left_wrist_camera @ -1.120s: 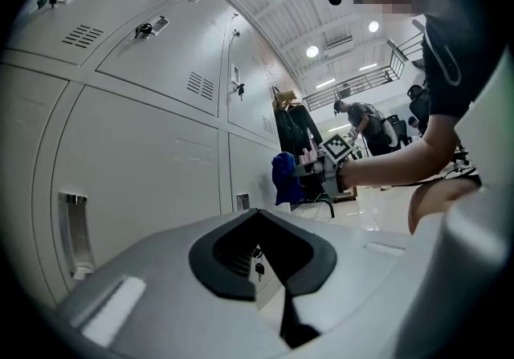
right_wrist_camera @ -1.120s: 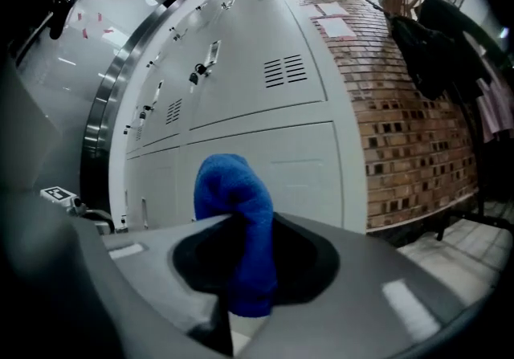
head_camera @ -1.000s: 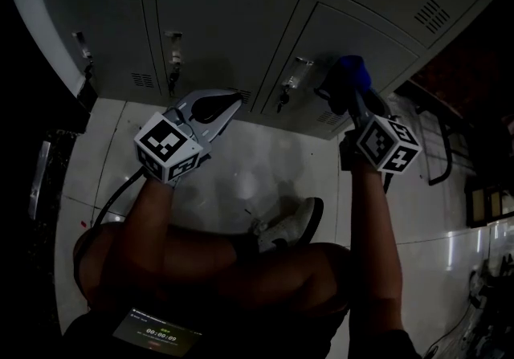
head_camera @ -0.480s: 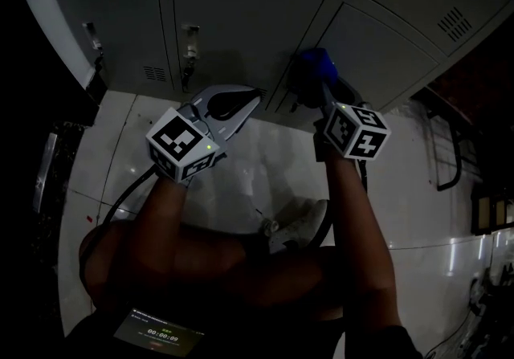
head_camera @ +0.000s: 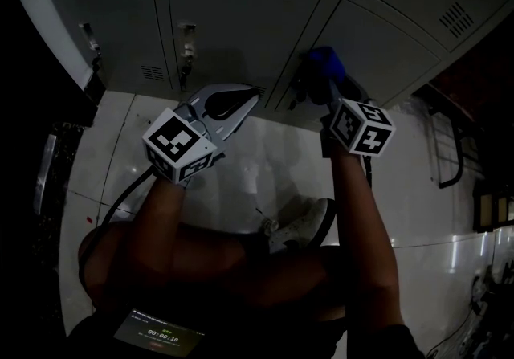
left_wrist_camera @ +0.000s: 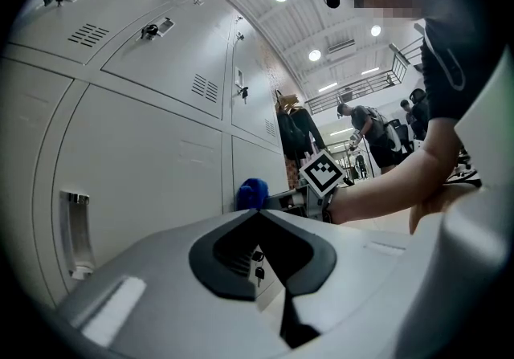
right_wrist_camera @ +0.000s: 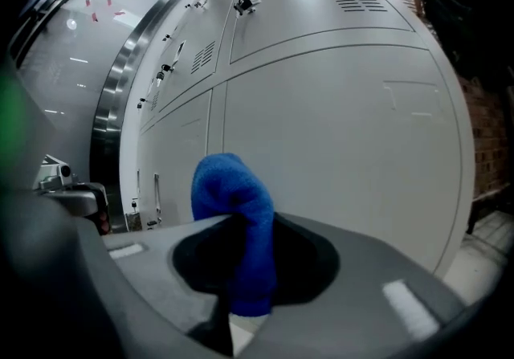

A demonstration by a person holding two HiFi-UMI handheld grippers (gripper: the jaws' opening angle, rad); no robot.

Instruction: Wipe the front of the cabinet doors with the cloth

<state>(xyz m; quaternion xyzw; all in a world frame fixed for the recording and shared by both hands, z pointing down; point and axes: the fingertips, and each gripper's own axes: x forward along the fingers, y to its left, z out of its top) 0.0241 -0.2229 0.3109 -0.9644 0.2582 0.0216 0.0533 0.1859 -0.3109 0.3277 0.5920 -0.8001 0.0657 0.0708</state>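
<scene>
Grey jaws pressed together on nothing, the left gripper hangs just short of the cabinet doors. To its right, the right gripper pinches the blue cloth. The cloth's bunched end points straight at a lower door, touching or nearly so, which makes this the wiping hand.

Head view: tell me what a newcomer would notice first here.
The bright blue cloth, clamped in the right gripper, stands out against the grey cabinet doors, right of centre. Next come the black-and-white marker cubes on both grippers; the left gripper hangs shut and empty near the doors' lower edge.
</scene>
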